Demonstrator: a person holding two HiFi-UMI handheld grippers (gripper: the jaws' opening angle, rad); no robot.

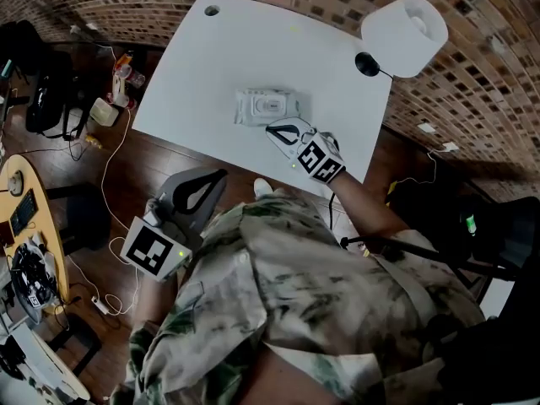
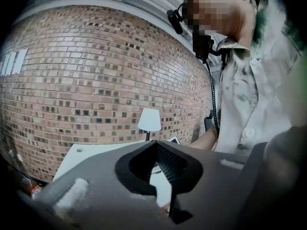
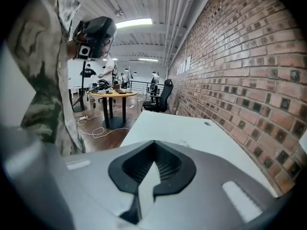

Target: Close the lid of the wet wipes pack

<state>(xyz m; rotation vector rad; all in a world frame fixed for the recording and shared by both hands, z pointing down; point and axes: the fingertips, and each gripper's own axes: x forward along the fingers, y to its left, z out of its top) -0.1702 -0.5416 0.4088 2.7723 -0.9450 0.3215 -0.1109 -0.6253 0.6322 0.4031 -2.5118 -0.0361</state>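
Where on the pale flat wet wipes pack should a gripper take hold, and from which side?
Probably the end of the pale flat wet wipes pack on the person's right, pinched from above. It lies flat on the white table, so its sides give little hold, and its rectangular lid takes up the middle. The right gripper, jaws together, is nearest that end.

I read the white soft-plastic wet wipes pack (image 1: 268, 108) lying on the white rectangular table (image 1: 194, 66), near its front edge. My right gripper (image 1: 274, 129) sits just beside the pack's front right corner. My left gripper (image 1: 219, 177) hangs before the table's front edge, well apart from the pack. The white-shaded lamp (image 1: 405, 25) stands at the table's far right corner.
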